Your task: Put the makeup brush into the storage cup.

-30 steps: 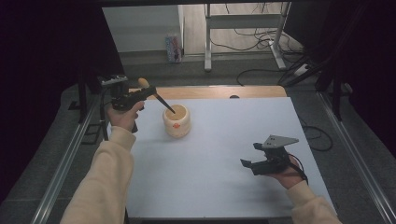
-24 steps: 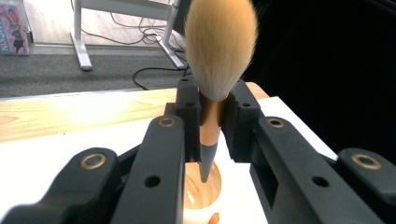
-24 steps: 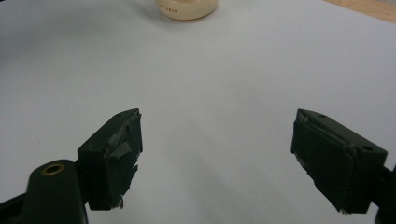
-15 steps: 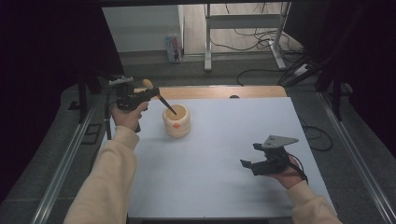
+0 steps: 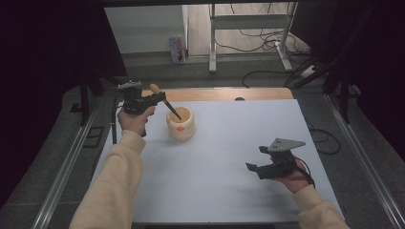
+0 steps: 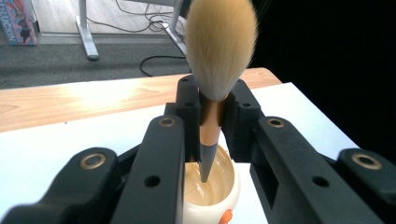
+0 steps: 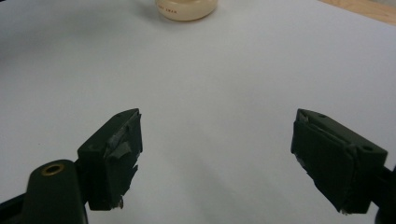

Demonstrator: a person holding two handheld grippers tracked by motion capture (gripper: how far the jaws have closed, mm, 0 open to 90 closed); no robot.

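My left gripper is at the table's far left, shut on a makeup brush. In the left gripper view the pale bristles point up and the copper and grey handle is clamped between the jaws of the gripper. The handle slants down, and its tip sits in the mouth of a cream cup. My right gripper is low over the white sheet at the near right, open, with nothing between its fingers. The cup shows far ahead of it.
A white sheet covers most of the table, with a strip of bare wood along the far edge. Metal rails run along both sides. Beyond the table are floor cables and a desk frame.
My left gripper has shifted slightly right and down with the brush, bringing the handle tip further over the cup. The right gripper has stayed put.
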